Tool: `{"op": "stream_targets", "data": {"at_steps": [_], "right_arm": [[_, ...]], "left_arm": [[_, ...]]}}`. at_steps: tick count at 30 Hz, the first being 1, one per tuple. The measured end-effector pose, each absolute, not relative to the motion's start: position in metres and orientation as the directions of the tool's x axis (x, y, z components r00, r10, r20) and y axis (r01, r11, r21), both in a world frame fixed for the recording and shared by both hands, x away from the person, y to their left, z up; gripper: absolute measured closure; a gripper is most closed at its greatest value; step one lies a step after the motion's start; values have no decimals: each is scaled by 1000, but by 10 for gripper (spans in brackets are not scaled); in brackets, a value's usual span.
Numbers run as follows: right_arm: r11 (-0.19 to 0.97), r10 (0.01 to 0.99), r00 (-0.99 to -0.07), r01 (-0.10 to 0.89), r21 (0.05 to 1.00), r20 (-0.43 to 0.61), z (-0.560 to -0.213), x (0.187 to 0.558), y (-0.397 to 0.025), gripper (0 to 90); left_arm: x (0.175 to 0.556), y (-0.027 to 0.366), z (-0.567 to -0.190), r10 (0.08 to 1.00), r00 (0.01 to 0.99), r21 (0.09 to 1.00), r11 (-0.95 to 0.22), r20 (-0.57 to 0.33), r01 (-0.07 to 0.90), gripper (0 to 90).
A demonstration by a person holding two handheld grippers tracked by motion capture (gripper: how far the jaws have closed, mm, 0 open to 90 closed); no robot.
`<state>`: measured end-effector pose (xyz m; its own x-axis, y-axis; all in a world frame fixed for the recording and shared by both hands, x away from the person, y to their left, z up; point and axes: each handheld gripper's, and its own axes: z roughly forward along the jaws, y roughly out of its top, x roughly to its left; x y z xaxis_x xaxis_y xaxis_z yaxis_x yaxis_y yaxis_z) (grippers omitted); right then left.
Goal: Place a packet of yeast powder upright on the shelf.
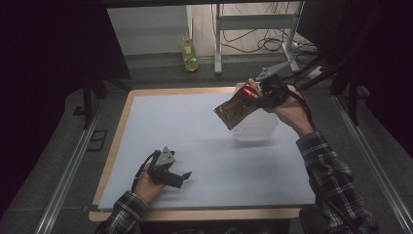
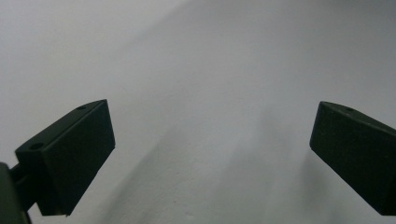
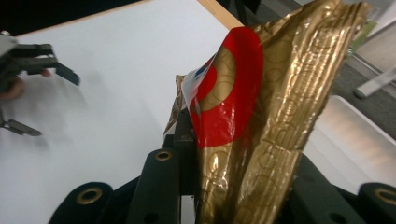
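Observation:
My right gripper (image 1: 254,95) is raised over the table's far right, shut on a crinkled gold foil packet (image 1: 234,110) with a red patch. In the right gripper view the packet (image 3: 261,116) stands up from between the black jaws of that gripper (image 3: 224,186). A clear plastic container (image 1: 256,126) sits on the mat just beneath the packet. At the front left my left gripper (image 1: 182,179) rests low on the mat, held by a hand. Its jaws in the left gripper view (image 2: 210,158) stand wide apart over bare white surface, nothing between them.
A pale mat (image 1: 204,161) covers the wooden table (image 1: 195,213). Beyond the far edge a bottle of yellowish liquid (image 1: 189,53) stands on the floor, beside a metal frame (image 1: 253,22) and loose cables. The clear container's rim (image 3: 359,135) lies right of the packet.

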<state>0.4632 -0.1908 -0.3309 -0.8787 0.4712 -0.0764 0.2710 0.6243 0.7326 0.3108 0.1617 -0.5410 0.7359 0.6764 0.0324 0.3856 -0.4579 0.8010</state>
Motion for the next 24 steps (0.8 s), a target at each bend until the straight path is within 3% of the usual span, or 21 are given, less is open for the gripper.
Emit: {"op": "stream_targets", "data": {"at_steps": [12, 24], "right_arm": [[648, 514, -843, 259, 716, -160, -315, 482, -221, 720], [707, 490, -830, 200, 678, -266, -314, 501, -236, 722]], "left_arm": [[311, 163, -541, 675, 738, 800, -459, 30, 387, 2], [312, 163, -542, 670, 742, 796, -463, 26, 390, 2]]}}
